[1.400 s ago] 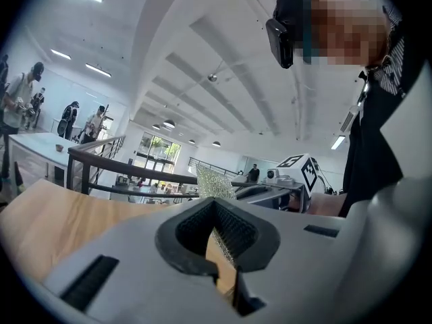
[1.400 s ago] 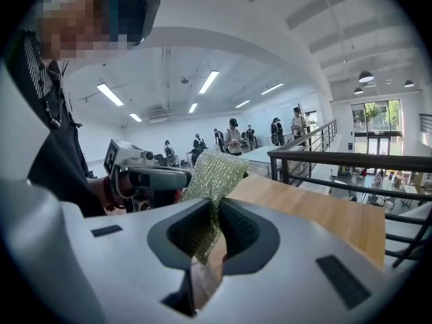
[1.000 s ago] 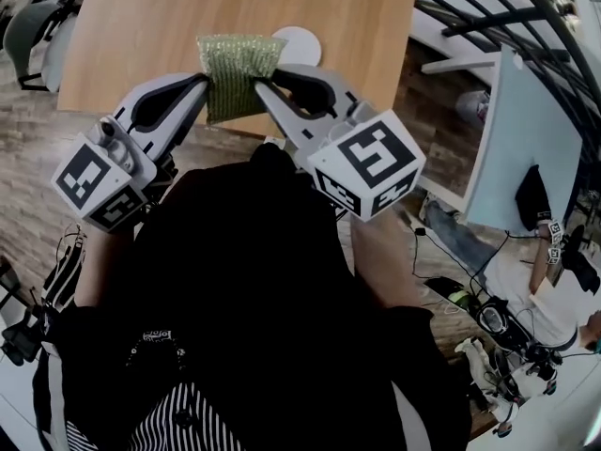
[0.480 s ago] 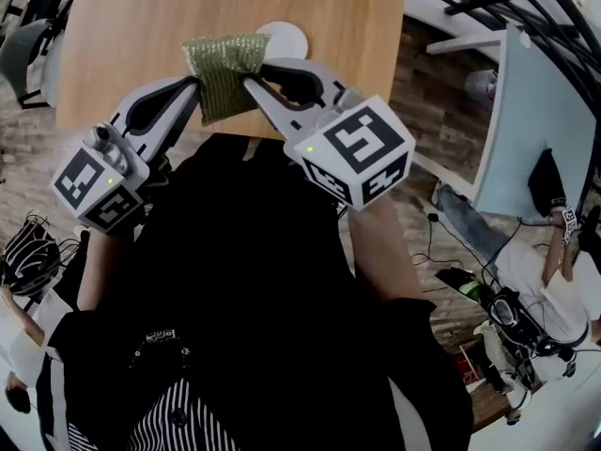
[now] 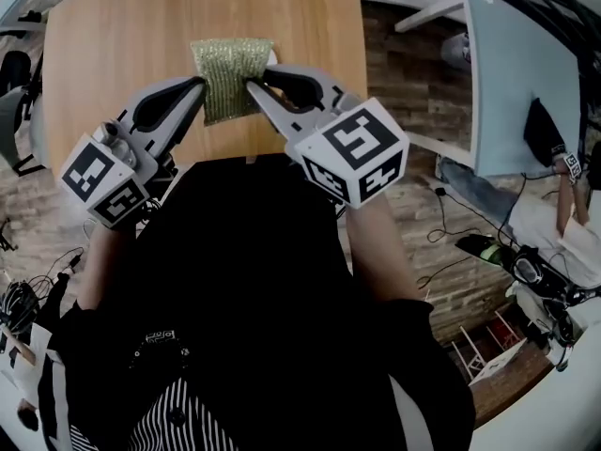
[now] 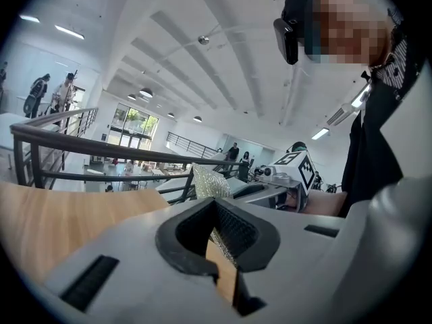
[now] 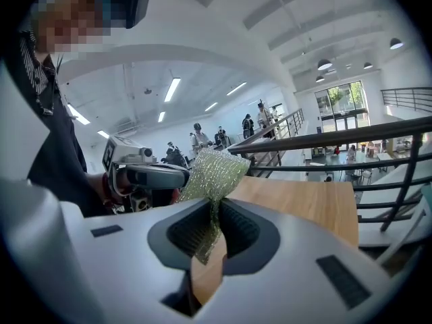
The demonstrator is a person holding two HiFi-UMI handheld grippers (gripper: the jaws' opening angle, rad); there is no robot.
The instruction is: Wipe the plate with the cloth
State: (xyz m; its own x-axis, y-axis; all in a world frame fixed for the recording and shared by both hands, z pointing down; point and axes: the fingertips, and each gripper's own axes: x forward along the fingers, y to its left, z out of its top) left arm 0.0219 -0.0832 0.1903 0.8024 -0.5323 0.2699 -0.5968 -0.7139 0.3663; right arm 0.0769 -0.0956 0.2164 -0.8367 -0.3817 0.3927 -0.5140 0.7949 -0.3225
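The green cloth [image 5: 230, 75] is held over the wooden table [image 5: 113, 36]. It is clamped from either side by the left gripper [image 5: 200, 87] and the right gripper [image 5: 252, 87], each closed tight on it. The plate [image 5: 273, 57] is almost wholly covered by the cloth; only a white sliver is seen.

Left gripper [image 5: 200, 89] and right gripper [image 5: 254, 86] angle inward, jaws clamped on cloth [image 5: 231, 71].

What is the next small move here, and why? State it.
Probably lower the cloth toward the table: the left gripper and right gripper both pinch its edges, holding it up, and only a white sliver, likely the plate, shows beside it.
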